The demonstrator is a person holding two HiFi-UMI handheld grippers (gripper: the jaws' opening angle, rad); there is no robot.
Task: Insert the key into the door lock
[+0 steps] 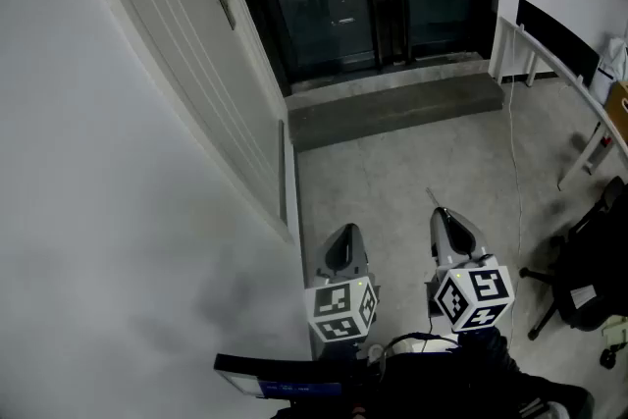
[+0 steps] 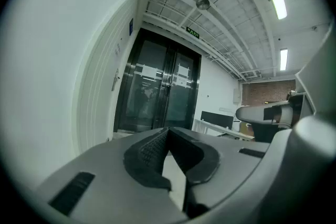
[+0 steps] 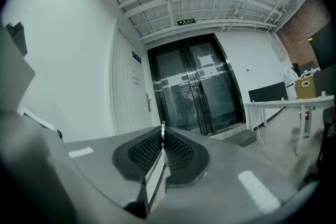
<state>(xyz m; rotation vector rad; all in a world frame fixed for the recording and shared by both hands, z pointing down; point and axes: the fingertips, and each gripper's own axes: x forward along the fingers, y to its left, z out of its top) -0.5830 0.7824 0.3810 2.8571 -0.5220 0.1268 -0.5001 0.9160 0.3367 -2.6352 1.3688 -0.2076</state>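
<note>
Key (image 3: 163, 127) rides pinched edge-on in the right gripper (image 1: 446, 221), tip poking forward, ready for the lock. Left gripper (image 1: 343, 238) hangs alongside, jaws together on nothing. The door (image 1: 186, 54) and its handle (image 1: 224, 0) are well ahead on the left, so I'd call this the approach.

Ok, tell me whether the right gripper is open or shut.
Shut on the key: the right gripper has its pads clamped on that thin metal blade, which pokes out past their tips.
</note>
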